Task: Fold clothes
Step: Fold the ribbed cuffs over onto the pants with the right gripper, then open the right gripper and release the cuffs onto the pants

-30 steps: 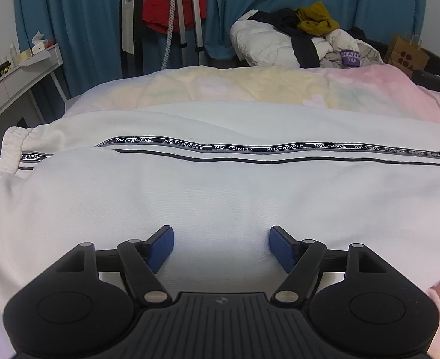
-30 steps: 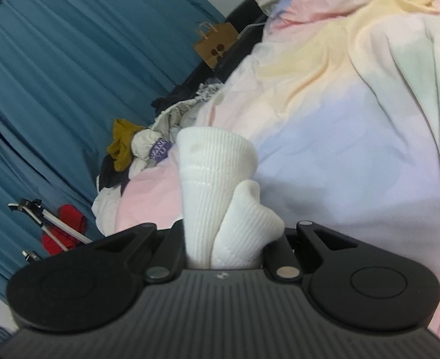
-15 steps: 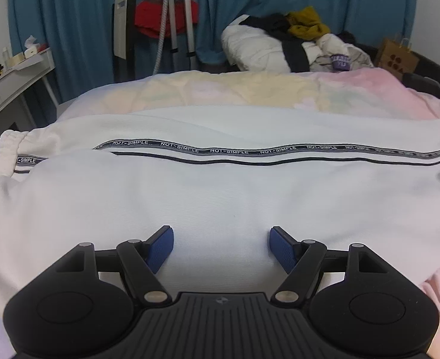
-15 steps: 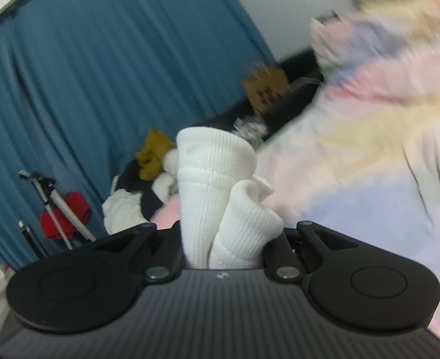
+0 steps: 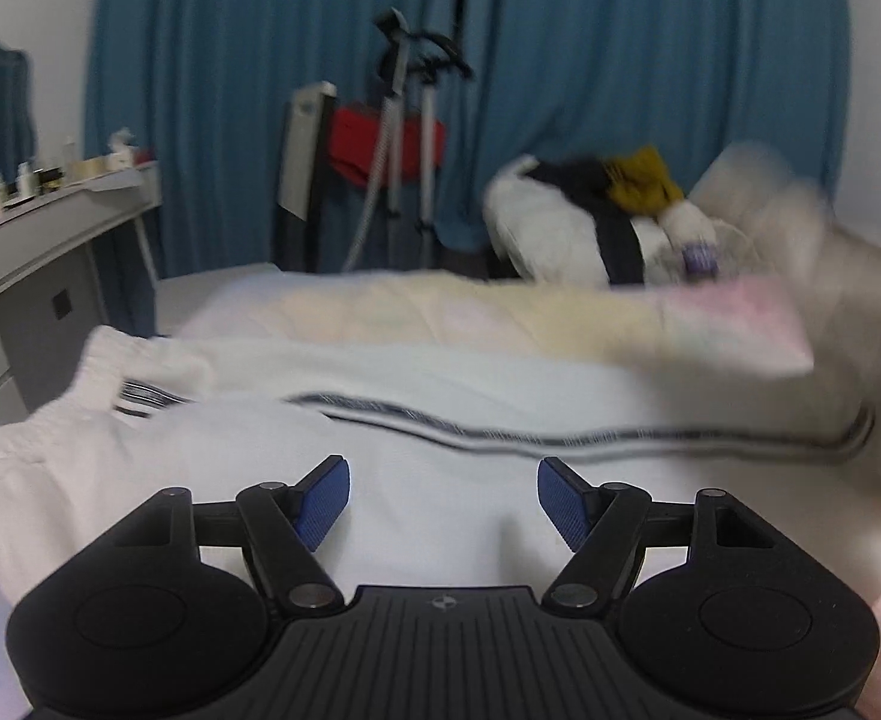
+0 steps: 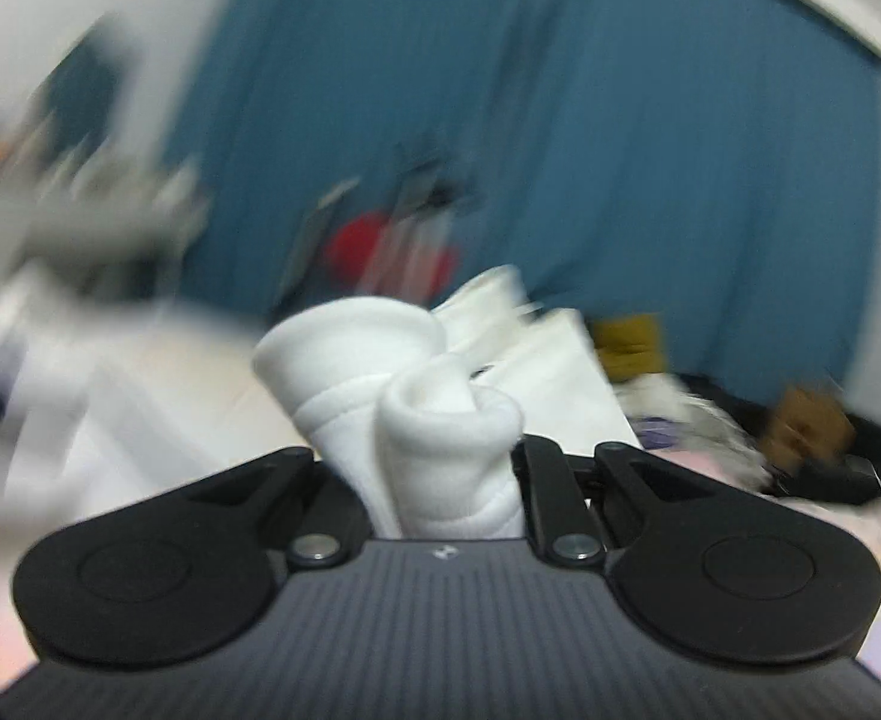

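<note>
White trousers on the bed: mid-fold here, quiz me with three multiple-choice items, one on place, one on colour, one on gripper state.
1. Where does the open left gripper sit?
A. Over the white trousers
B. Over the desk
C. Beside the tripod

2. What colour is the curtain behind the bed?
A. Red
B. Blue
C. Yellow

3. What is the right gripper doing?
A. Open and holding nothing
B. Shut on a bunched white cuff
C. Shut on a mustard garment

Answers: A, white fabric with a dark side stripe fills the left wrist view under the spread blue pads; B, blue cloth spans the back wall; B, ribbed white fabric stands up between the closed fingers.
</note>
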